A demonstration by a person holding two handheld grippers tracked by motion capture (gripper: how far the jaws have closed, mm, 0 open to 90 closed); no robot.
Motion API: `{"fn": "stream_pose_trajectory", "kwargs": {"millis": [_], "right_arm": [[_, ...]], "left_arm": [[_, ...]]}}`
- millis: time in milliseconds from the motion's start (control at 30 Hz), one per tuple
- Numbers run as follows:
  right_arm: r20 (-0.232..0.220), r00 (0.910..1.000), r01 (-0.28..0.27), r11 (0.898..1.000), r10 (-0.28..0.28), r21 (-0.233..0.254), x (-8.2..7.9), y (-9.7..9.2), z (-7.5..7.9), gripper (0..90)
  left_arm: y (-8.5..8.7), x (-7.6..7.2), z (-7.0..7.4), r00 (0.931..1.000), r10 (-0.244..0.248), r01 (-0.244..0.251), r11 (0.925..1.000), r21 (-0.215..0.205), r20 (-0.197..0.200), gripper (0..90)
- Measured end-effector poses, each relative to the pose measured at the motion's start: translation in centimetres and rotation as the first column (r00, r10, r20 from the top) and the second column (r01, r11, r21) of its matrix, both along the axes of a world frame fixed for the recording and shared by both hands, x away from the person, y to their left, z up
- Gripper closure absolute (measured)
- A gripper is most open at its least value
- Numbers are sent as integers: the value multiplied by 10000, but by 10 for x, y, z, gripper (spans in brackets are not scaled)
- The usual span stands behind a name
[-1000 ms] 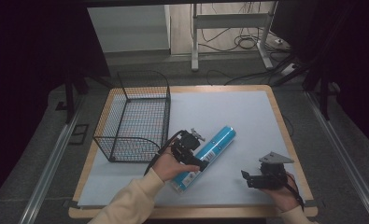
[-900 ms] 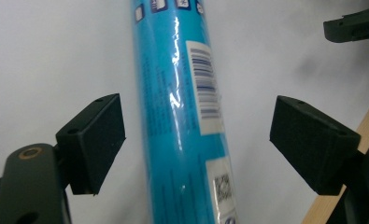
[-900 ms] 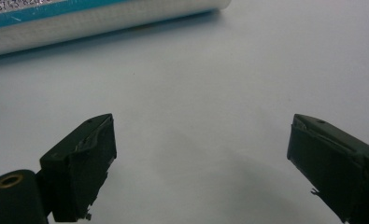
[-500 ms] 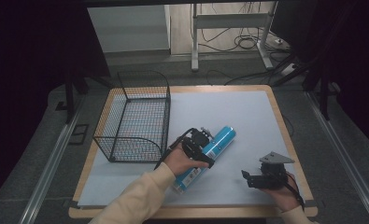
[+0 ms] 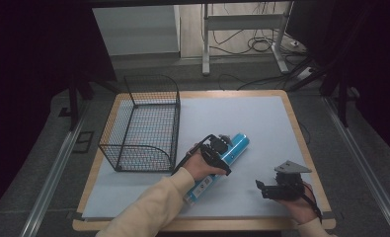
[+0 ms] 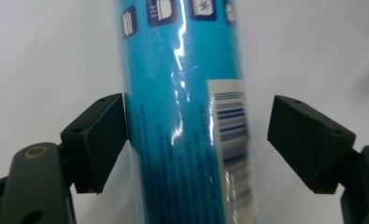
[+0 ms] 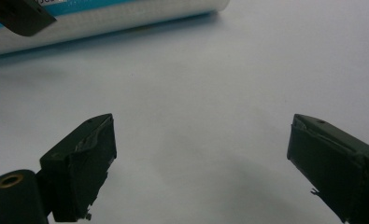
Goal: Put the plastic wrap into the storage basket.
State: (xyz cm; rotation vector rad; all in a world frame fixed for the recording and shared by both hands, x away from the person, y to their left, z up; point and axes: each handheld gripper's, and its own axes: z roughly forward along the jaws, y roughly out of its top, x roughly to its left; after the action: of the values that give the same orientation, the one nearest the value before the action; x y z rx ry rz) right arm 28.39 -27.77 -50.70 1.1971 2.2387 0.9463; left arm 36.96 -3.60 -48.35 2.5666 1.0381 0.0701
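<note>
The blue tube [image 5: 221, 160] lies slantwise on the pale mat [image 5: 242, 116], just right of the wire basket [image 5: 144, 126]. The left gripper [image 6: 198, 140] straddles it with jaws spread: one pad touches its side, the other stands clear. The right gripper [image 5: 259, 186] sits near the mat's front edge, jaws wide and holding nothing, bare mat ahead of it.

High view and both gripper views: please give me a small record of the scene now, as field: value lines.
surface: table with pale cover
container: wire basket, at the table's left, upright
object: blue tube, lying flat, right of the basket
left hand-held gripper: open, jaws astride the tube; one touches it, the other is apart
right hand-held gripper: open, holding nothing, low over the cover
</note>
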Motion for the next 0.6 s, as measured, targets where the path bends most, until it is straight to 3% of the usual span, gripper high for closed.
{"fn": "stream_pose_trajectory", "kwargs": {"millis": [200, 500, 600], "right_arm": [[46, 10000, -41, 10000, 41, -38, 0, 0, 1, 84], [71, 10000, -13, 10000, 14, -47, 0, 0, 1, 84], [85, 10000, -3, 10000, 3, -42, 0, 0, 1, 84]], "left_arm": [[-6, 6, -12, 9992, -27, 53, 9981, 621, -410, 285], [-1, 12, -10, 9960, 128, -96, 9993, 361, -882, 305], [-3, 13, -8, 9938, -84, 161, 9975, 691, -1107, 306]]}}
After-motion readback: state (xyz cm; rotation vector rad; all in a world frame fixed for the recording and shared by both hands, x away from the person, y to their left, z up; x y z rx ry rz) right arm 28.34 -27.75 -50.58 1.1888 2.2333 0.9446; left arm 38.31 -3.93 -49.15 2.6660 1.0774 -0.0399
